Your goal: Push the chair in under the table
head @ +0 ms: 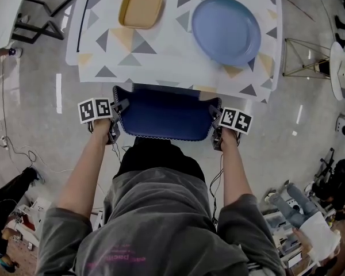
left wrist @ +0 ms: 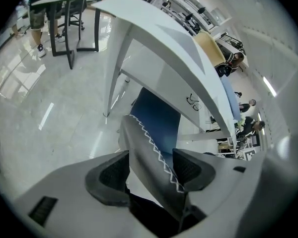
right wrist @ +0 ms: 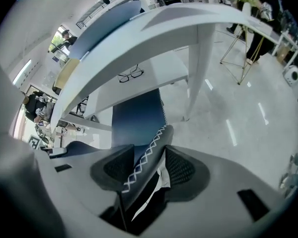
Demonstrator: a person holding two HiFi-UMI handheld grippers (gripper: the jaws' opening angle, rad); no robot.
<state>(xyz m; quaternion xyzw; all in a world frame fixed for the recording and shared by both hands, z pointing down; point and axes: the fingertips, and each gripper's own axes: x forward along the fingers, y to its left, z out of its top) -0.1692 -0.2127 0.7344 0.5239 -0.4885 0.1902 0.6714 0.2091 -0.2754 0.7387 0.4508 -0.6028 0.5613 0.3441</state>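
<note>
Your left gripper [left wrist: 151, 170] stands wide open astride the chair [head: 164, 115]'s rear corner at 9 o'clock, your right gripper [right wrist: 149, 170] likewise at 3, neither clamping. The chair sits at 12, partly under the table [head: 178, 46].

Left tool [left wrist: 150, 170], jaws apart, stitched edge of chair [left wrist: 150, 148] between them, blue seat under white table [left wrist: 161, 46]

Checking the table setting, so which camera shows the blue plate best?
The head view: the blue plate lies whole there, seen from above. Both gripper views show only a foreshortened blue strip of it.
</note>
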